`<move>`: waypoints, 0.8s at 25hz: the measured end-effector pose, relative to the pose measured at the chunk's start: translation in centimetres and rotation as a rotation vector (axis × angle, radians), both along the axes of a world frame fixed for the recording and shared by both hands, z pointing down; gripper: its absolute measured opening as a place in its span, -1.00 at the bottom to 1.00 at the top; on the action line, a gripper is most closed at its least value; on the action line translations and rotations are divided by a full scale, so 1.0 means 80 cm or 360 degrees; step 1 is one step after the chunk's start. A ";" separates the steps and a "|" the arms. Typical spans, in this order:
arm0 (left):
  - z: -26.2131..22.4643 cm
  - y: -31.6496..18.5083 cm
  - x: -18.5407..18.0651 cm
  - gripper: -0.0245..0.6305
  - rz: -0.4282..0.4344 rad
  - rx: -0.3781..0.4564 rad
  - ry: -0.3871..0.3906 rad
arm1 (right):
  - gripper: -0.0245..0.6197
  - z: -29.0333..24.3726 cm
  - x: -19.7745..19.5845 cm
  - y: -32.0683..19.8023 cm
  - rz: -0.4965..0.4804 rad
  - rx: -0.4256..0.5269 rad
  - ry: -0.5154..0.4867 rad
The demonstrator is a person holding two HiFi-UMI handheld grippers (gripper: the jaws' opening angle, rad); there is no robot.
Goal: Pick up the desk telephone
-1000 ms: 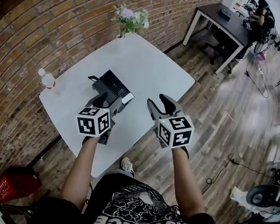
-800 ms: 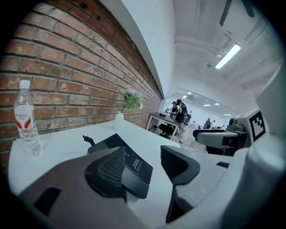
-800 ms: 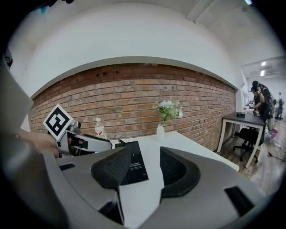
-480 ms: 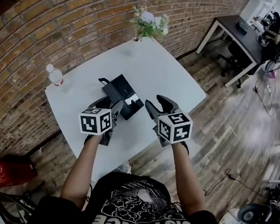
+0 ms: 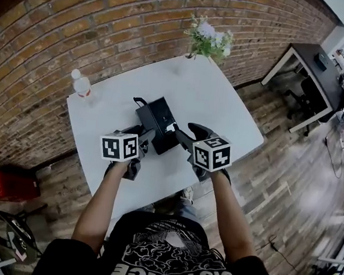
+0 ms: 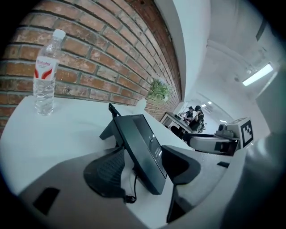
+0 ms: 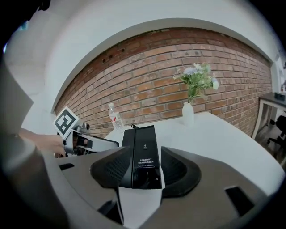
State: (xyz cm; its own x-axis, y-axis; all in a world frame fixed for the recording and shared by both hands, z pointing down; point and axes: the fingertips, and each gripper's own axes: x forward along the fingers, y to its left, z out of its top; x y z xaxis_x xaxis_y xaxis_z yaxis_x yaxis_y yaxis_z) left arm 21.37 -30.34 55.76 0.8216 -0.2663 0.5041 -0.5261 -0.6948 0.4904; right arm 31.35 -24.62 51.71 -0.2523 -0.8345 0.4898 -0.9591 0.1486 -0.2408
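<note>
The black desk telephone (image 5: 157, 119) stands tilted on the white table (image 5: 223, 108). My left gripper (image 5: 140, 136) is at its near left corner, and my right gripper (image 5: 190, 134) is at its near right side. In the left gripper view the telephone (image 6: 142, 147) reaches in between the jaws of the left gripper (image 6: 145, 167), with a gap beside the right pad (image 6: 179, 163). In the right gripper view the telephone (image 7: 144, 152) stands on edge between the pads of the right gripper (image 7: 144, 172). Both pairs of jaws have just been opening and neither presses on it.
A water bottle (image 5: 80, 84) stands at the table's far left by the brick wall. A vase of flowers (image 5: 208, 40) is at the far corner. A red crate (image 5: 7, 183) sits on the floor to the left, and a dark desk (image 5: 324, 70) with seated people is far right.
Both grippers have moved forward and down towards the telephone; they now flank its near end. The left one has rolled a little.
</note>
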 end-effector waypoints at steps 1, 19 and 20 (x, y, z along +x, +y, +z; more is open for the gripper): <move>0.003 -0.002 0.002 -0.19 -0.0028 -0.0005 0.0002 | -0.32 0.006 0.000 -0.005 -0.0048 -0.0013 -0.0006; 0.043 -0.022 0.021 -0.19 -0.0468 -0.0186 0.0050 | -0.15 0.095 -0.011 -0.068 -0.0677 -0.0290 -0.0188; 0.046 -0.022 0.022 -0.19 -0.0480 -0.0191 0.0048 | -0.15 0.099 -0.012 -0.068 -0.0694 -0.0300 -0.0195</move>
State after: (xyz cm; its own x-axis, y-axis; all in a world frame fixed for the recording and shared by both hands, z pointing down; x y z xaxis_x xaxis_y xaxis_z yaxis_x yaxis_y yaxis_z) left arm 23.11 -32.09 59.41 0.7296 -0.4402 0.5234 -0.6836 -0.4461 0.5777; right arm 30.36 -30.06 59.61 -0.6239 -0.5380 0.5669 -0.7800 0.4734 -0.4092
